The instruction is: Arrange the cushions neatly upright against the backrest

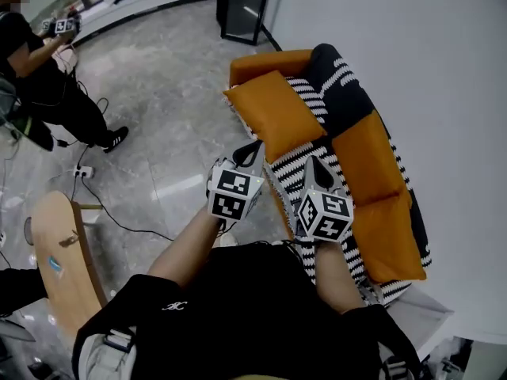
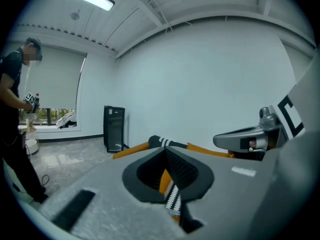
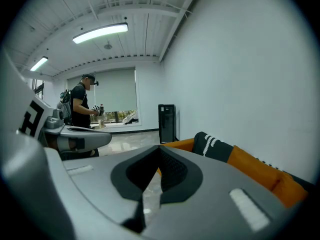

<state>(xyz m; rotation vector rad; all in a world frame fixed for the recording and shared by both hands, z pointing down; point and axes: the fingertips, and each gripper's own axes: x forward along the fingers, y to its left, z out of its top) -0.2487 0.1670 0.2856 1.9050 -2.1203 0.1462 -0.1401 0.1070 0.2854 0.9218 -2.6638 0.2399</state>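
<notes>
In the head view a sofa with a black-and-white striped seat (image 1: 297, 161) stands along the white wall. One orange cushion (image 1: 273, 113) lies flat on the seat near the orange armrest (image 1: 265, 63). A dark cushion with white stripes (image 1: 339, 85) and two orange cushions (image 1: 368, 158) (image 1: 390, 240) lean on the backrest. My left gripper (image 1: 252, 152) and right gripper (image 1: 315, 165) hover side by side over the seat's front edge. Both are shut with nothing between the jaws. Past the left gripper (image 2: 164, 147) shows the dark cushion (image 2: 160, 141). The right gripper (image 3: 159, 150) faces the dark cushion (image 3: 214, 146).
Another person (image 1: 40, 77) stands at the far left with grippers of their own. A black speaker (image 1: 244, 6) stands by the wall beyond the sofa. Cables and a power strip (image 1: 83, 171) lie on the grey floor. A wooden board (image 1: 59, 252) is at my left.
</notes>
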